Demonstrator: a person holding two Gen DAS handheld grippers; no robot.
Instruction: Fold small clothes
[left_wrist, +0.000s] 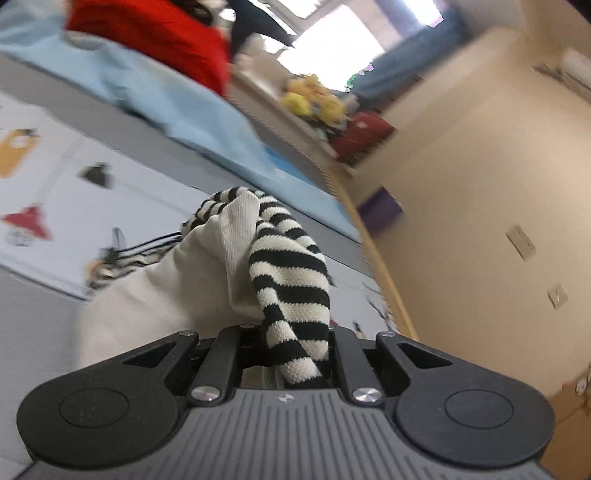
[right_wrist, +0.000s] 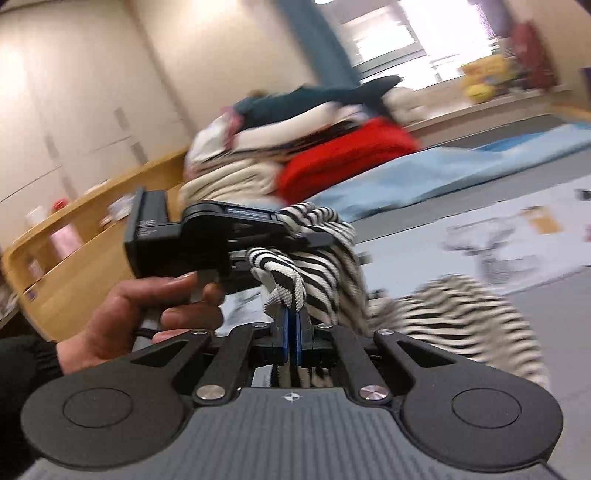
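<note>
Striped garment (right_wrist: 332, 258): black-and-white knit with a plain cream inner side, lifted off the bed and gathered between the two grippers; its blurred loose end hung down at the right of the right wrist view.
Right gripper (right_wrist: 294, 332): jaws together, blue pads clamped on a striped fold of the garment.
Left gripper (right_wrist: 295, 236): seen side-on in the right wrist view, jaws gripping a bunched striped edge; in its own view (left_wrist: 291, 354) the fingers were hidden under striped and cream cloth draped between them.
Left hand (right_wrist: 147, 314): wrapped around the left gripper's handle, dark sleeve at the wrist.
Bed (left_wrist: 55, 206): pale sheet printed with small cartoon figures, a light blue blanket (left_wrist: 177, 99) across it.
Clothes pile (right_wrist: 295, 147): heaped beyond the garment, a red item (right_wrist: 343, 155) in front, a dark one on top.
Background: cream walls, bright window, wooden shelf; all blurred.
</note>
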